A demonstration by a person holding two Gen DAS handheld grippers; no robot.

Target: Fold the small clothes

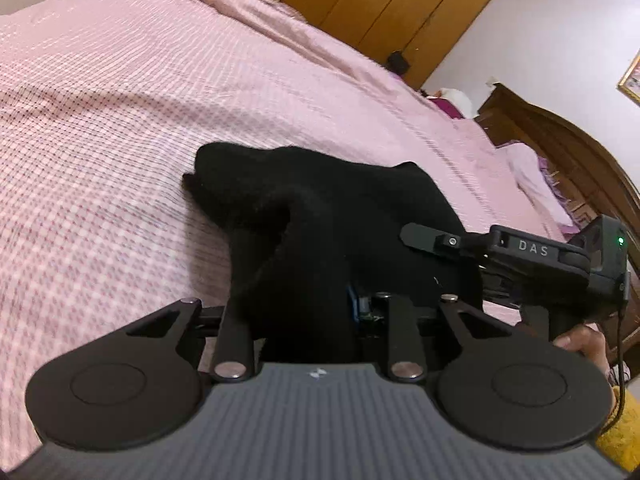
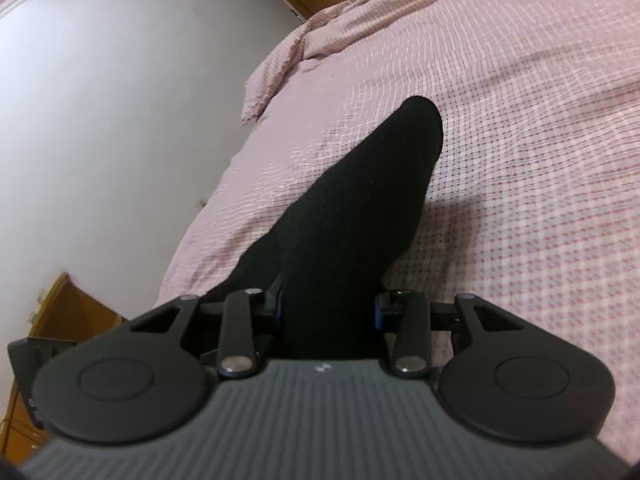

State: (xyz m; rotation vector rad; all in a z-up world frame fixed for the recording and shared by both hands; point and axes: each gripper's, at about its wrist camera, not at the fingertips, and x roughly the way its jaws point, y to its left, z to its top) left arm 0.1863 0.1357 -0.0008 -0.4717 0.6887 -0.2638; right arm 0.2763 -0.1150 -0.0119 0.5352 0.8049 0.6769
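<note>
A black sock [image 1: 320, 208] hangs bunched over the pink checked bed sheet [image 1: 120, 120]. Its near end runs between the jaws of my left gripper [image 1: 308, 312], which is shut on it. My right gripper [image 1: 440, 240] reaches in from the right of the left wrist view and meets the same cloth. In the right wrist view the sock [image 2: 360, 200] stretches away from my right gripper [image 2: 328, 312] to a rounded toe resting on the sheet [image 2: 520, 160]. The cloth fills the gap between the blue pads [image 2: 378, 312], so that gripper is shut on it.
A wooden wardrobe [image 1: 400, 8] and a dark wooden headboard [image 1: 560, 140] stand beyond the bed. A hand [image 1: 584, 344] with a yellow sleeve [image 1: 624, 440] holds the right gripper. A white wall [image 2: 100, 120] borders the bed's left edge, with wooden furniture [image 2: 64, 308] low down.
</note>
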